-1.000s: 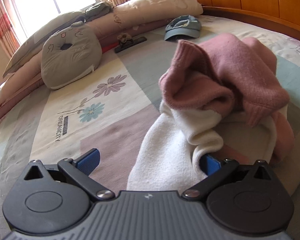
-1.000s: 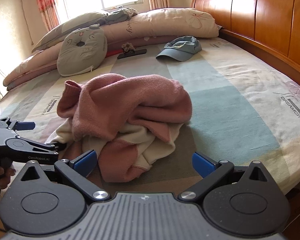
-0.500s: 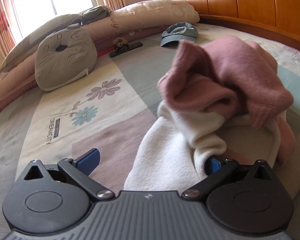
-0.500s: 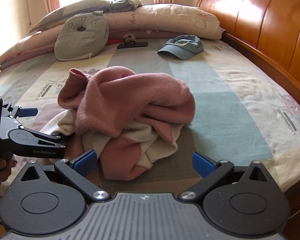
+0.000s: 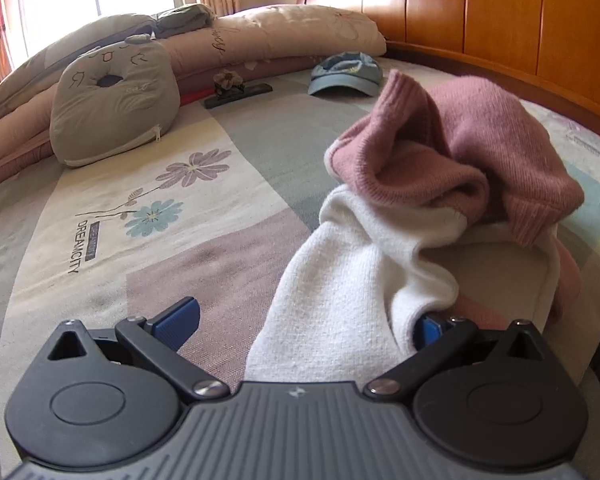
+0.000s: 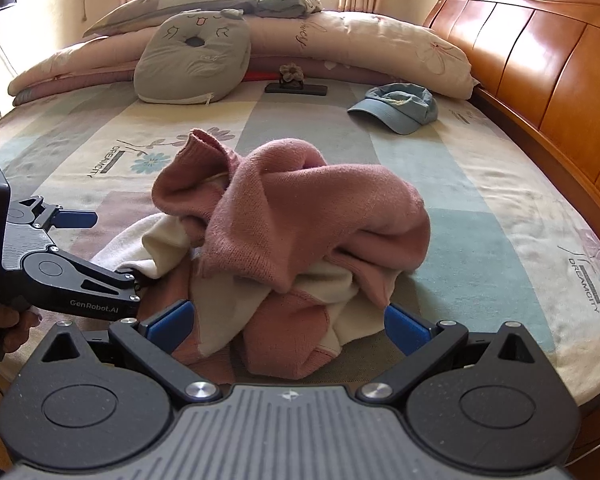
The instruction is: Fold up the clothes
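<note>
My left gripper stands spread wide with a cream fold of the sweater lying between its fingers, not pinched; my right gripper is spread too, its blue pads either side of the near edge of the heap. The sweater sits crumpled in a pink-and-cream mound on the bed, near the edge closest to me. I judge it soft, thick and limp, light enough but prone to sag and stretch, so I'd take the ribbed hem or a cuff, where the knit is firmer.
</note>
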Demonstrator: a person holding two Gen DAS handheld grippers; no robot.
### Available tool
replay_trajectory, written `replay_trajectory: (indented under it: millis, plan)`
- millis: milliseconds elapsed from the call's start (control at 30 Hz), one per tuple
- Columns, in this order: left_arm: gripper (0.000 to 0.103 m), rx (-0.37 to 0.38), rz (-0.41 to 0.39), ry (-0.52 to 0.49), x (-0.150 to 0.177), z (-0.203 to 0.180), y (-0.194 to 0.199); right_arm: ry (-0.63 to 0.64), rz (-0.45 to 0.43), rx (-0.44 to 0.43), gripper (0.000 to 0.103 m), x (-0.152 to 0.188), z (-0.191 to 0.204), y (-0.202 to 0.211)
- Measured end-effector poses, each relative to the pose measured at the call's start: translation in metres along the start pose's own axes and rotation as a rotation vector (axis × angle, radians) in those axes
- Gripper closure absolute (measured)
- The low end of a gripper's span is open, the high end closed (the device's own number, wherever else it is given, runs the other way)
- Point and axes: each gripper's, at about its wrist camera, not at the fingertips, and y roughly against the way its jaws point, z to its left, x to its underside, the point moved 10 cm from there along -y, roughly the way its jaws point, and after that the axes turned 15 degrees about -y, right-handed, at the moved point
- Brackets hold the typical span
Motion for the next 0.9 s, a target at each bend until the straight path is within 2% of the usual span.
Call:
replay_trajectory:
  millis: [300,367,667,767,900]
  plan:
    - [0.0,-0.099,0.008,0.089,0.011,0.044,0.013,-0.001,-0.013,0.006,0.0,0.0,-0.004,0.004]
    - [0.0,-0.098,0.011,0.094,0.012,0.047,0.016,-0.007,-0.009,0.002,0.0,0.001,-0.005,0.003]
    - [0.001,-0.005,-0.016,-0.051,-0.017,0.003,0.006,0.022,0.007,0.001,0.0,0.002,-0.01,-0.011]
    - [0.001,-0.035,-0.032,-0.1,-0.029,0.0,0.001,0.067,0.012,0.023,0.0,0.001,-0.015,-0.019]
    - [0.001,-0.116,-0.007,-0.04,-0.028,0.034,-0.004,0.116,0.026,0.046,0.0,-0.004,-0.025,-0.033]
